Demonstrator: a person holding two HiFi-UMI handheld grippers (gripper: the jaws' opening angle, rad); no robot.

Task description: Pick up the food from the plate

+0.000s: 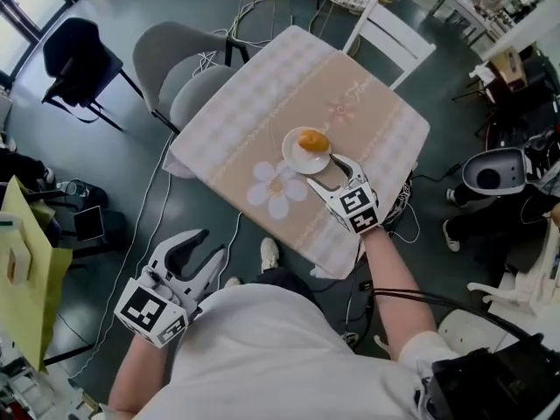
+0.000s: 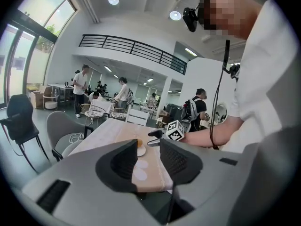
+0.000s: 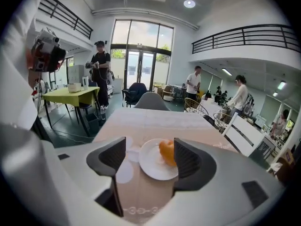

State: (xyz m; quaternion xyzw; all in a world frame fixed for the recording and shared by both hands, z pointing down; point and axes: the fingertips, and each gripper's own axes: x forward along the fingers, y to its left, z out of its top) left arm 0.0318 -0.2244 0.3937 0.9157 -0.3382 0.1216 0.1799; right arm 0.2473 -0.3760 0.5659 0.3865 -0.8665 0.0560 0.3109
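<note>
Orange rounded food (image 3: 167, 153), perhaps a bun, lies on the small white round plate (image 1: 293, 154) on the pink checked tablecloth (image 1: 367, 112). The right gripper (image 1: 328, 175) hovers at the plate's near edge, its jaws wide apart and empty, so this looks like the approach step. Next it must advance, straddle the food and close. The left gripper (image 1: 210, 248) hangs off the table, jaws apart, holding nothing.

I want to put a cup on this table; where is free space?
The tablecloth is bare from the plate back to the white chair, and along the side by the grey chairs. Crowded only at the near edge: plate, food, right gripper.
</note>
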